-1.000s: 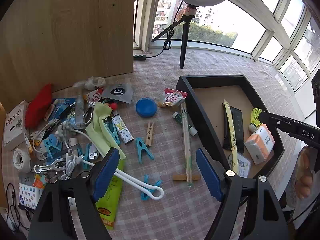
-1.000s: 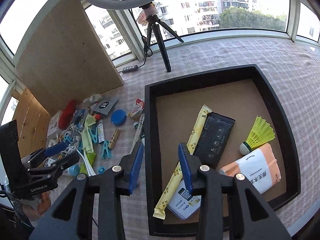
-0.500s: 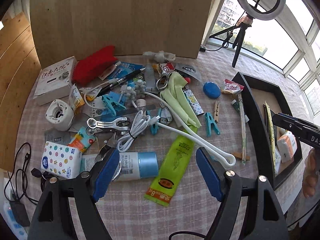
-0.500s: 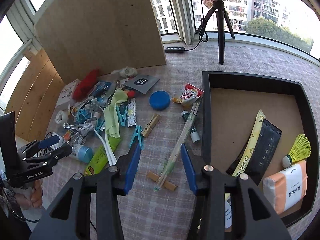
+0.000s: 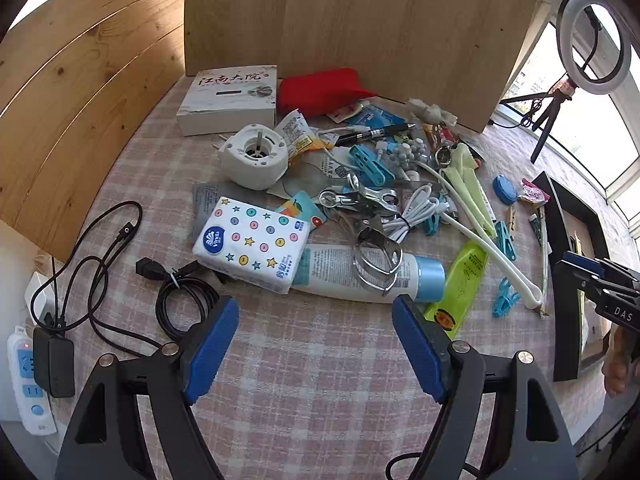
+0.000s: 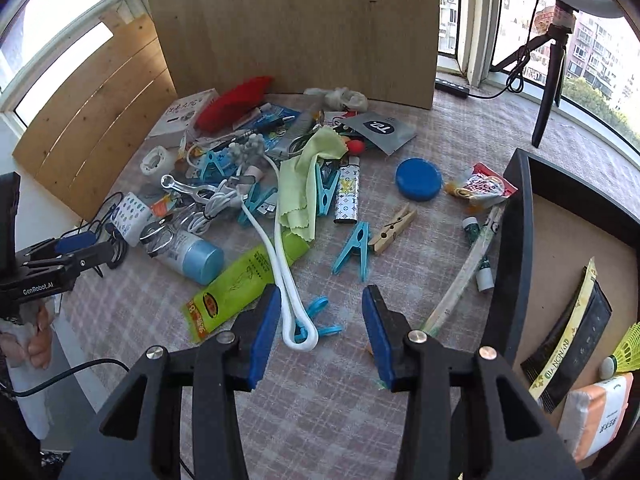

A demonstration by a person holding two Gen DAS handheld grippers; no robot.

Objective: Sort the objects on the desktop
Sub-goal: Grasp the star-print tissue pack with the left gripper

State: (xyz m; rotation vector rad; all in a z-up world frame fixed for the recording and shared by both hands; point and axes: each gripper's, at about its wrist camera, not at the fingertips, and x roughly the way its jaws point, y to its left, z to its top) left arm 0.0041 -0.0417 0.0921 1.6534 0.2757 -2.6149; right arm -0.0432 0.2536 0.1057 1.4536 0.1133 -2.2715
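My worry is the tangle. Almost nothing in the pile on the worktop [image 5: 304, 360] lies free: the tissue pack [image 5: 252, 242] sits partly on the white tube [image 5: 360, 276], a metal clip [image 5: 378, 264] rests across that tube, and the white cable [image 5: 414, 214] is mixed in with the blue pegs. If I close on one of these carelessly, I judge a neighbour will drag along or get knocked aside. The long white loop [image 6: 286, 280] lies over the green sachet [image 6: 240, 292] and around a blue peg [image 6: 320, 322], so lifting it could flip both.

My left tool [image 5: 314, 342] has its pads wide apart, holds nothing, and hangs above bare cloth just short of the tissue pack and tube. My right tool [image 6: 322, 334] is also spread and empty, with the end of the loop and the peg lying between its pads, below them.

The tray [image 6: 516, 240] at the right already holds several items; the pile is yet to be sorted.
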